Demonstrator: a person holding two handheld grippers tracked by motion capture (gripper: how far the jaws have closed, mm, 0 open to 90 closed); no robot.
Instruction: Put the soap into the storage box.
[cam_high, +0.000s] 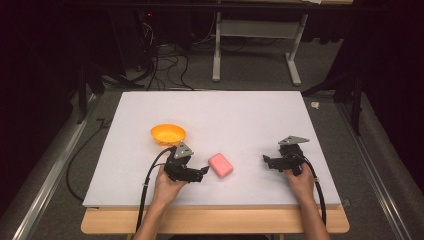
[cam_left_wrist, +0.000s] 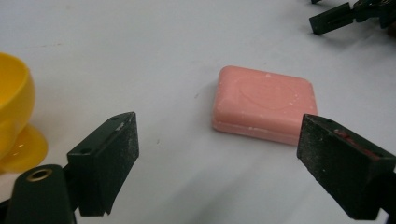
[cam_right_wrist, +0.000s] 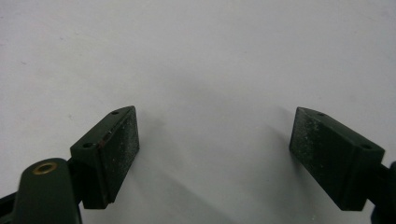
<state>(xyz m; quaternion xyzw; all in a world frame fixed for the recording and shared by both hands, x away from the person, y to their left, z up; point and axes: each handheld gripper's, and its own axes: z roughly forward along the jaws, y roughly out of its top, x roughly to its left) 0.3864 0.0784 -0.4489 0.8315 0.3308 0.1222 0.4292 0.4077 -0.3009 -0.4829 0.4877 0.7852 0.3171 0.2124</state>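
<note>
High view — pink soap (cam_high: 220, 165) mid-table, just beside wide-spread left gripper (cam_high: 204, 171).

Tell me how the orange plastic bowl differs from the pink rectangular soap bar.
The orange plastic bowl is round, hollow and footed; the pink rectangular soap bar is a flat, solid block. The bowl lies farther from the person, the soap nearer, ahead of the open left gripper. Both rest on the white table.

1. A white rectangular board (cam_high: 210, 115) covers a light wooden tabletop (cam_high: 215, 222).
2. A yellow-orange plastic bowl (cam_high: 168, 134) stands upright on the board, left of centre.
3. A pink rectangular bar of soap (cam_high: 220, 165) lies flat near the front edge, right of the bowl and apart from it.
4. A white metal table frame (cam_high: 255, 45) and black cables (cam_high: 165, 62) occupy the grey carpeted floor (cam_high: 250, 75) behind.
</note>
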